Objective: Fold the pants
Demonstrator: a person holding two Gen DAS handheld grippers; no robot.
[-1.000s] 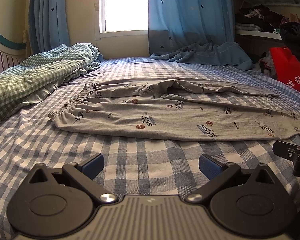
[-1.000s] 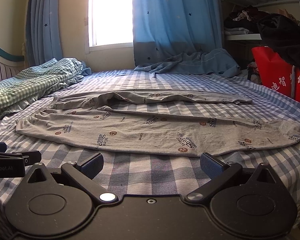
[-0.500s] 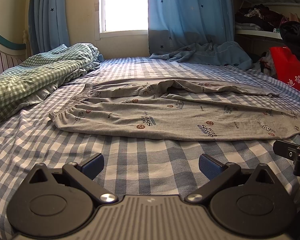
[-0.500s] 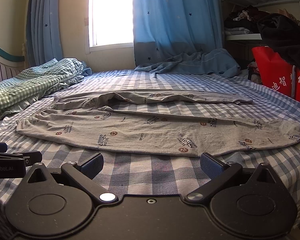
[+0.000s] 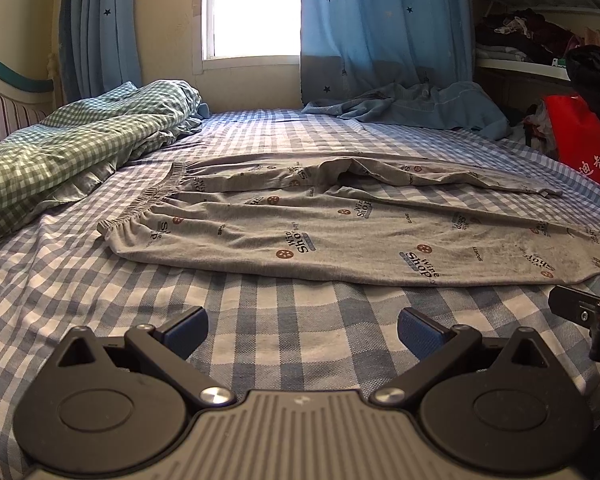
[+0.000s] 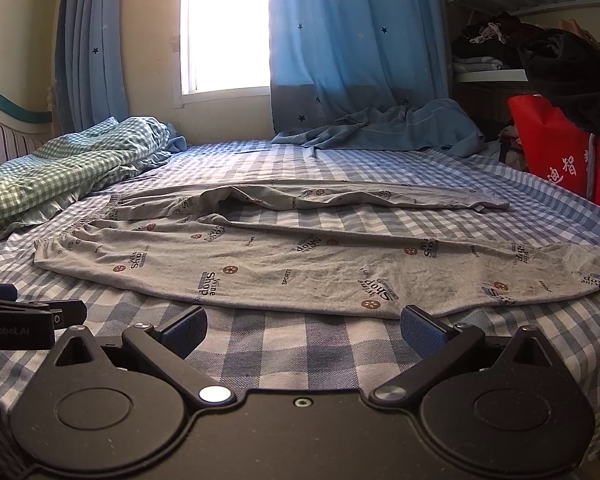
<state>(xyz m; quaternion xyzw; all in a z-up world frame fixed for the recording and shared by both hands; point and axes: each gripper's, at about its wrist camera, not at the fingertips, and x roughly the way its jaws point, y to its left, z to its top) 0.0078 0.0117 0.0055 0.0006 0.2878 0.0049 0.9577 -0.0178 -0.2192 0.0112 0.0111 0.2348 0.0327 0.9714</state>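
Grey printed pants (image 5: pixel 340 228) lie spread flat across the blue checked bed (image 5: pixel 260 320), waistband at the left, both legs running right; they also show in the right wrist view (image 6: pixel 320 264). My left gripper (image 5: pixel 302 330) is open and empty, low over the sheet just in front of the near leg. My right gripper (image 6: pixel 302 328) is open and empty, close to the near leg's front edge. Each gripper shows at the edge of the other's view: the right one (image 5: pixel 588 312), the left one (image 6: pixel 28 320).
A green checked quilt (image 5: pixel 60 148) is bunched at the left by the headboard. A blue cloth (image 5: pixel 412 104) lies at the far end under the curtains. A red bag (image 5: pixel 580 148) and shelves with clothes (image 5: pixel 532 32) stand at the right.
The right gripper has crept slightly towards the pants. The left gripper and the pants stay as they were.
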